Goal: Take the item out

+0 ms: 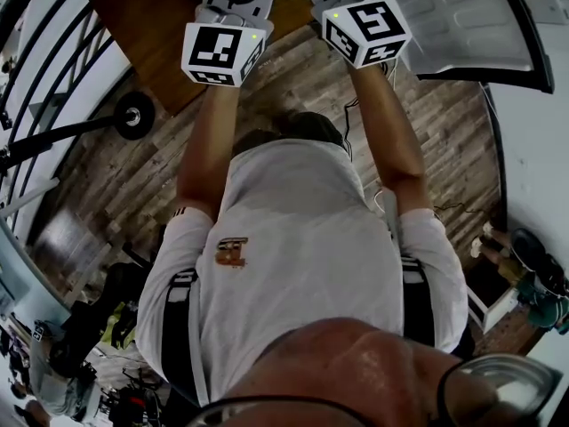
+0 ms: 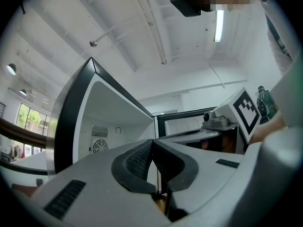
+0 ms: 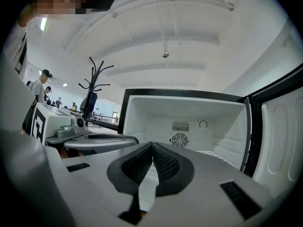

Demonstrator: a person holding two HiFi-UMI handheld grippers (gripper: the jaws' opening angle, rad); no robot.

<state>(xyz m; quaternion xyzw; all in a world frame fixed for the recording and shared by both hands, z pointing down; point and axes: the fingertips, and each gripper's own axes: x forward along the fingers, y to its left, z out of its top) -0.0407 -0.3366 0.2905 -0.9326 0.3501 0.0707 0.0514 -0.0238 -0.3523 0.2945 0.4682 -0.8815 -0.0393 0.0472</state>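
Note:
An open fridge compartment [image 3: 189,122] stands in front of me, white inside with a round fan vent [image 3: 179,139] on its back wall. No item shows in the part I can see. My right gripper [image 3: 152,145] points at it, shut with nothing between its black pads. My left gripper [image 2: 152,143] is also shut and holds nothing, aimed at the same compartment [image 2: 113,126]. In the head view both grippers are held out side by side, the left gripper [image 1: 227,25] and the right gripper [image 1: 360,16], their fingertips cut off by the top edge.
The fridge door [image 3: 279,141] hangs open at the right and shows white in the head view [image 1: 462,25]. A coat stand [image 3: 92,93] and people [image 3: 42,86] are far off at the left. Below lies a wooden plank floor [image 1: 293,87] with a black wheeled stand [image 1: 133,114].

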